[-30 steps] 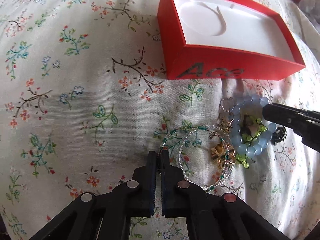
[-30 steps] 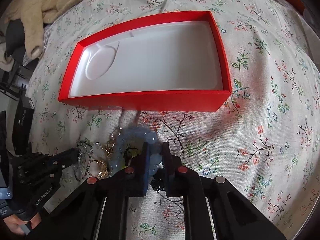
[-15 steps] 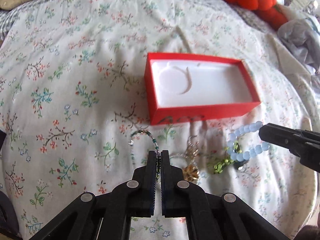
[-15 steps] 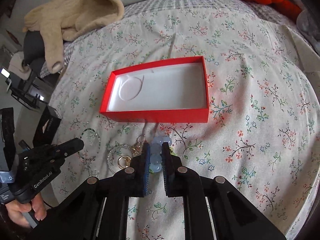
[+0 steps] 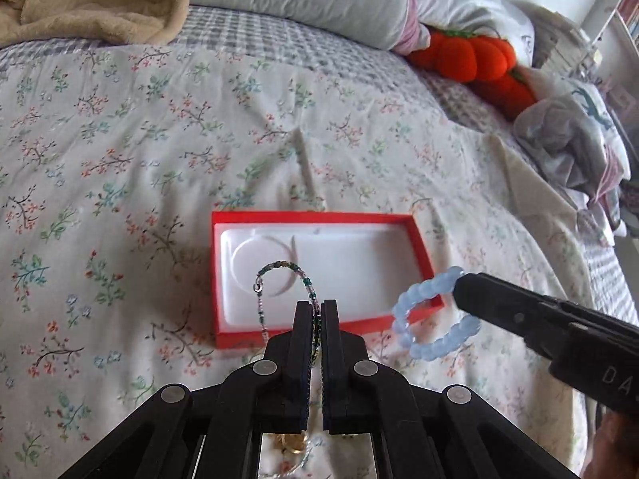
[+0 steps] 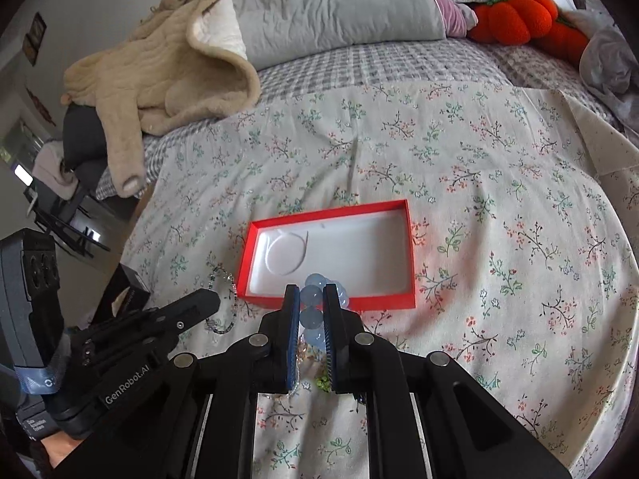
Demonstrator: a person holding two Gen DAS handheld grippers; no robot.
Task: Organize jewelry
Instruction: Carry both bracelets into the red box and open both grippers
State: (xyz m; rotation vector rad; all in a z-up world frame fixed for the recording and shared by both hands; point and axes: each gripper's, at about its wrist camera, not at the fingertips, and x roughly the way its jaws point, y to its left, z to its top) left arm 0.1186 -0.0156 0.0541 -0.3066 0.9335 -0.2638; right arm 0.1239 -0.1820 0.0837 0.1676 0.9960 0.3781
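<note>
Nothing lies in the box (image 5: 319,218) yet: left gripper (image 5: 316,311) clenches the chain (image 5: 279,268), right gripper (image 6: 310,303) grasps the bracelet (image 5: 415,311).

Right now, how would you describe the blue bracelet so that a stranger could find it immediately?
Find the red box with a white lining on the flowered bedspread. At its near right corner, the right gripper holds a ring of large, cloudy pale-blue round beads, the blue bracelet. The thin strand of tiny green and clear beads in the left gripper is much finer.
</note>
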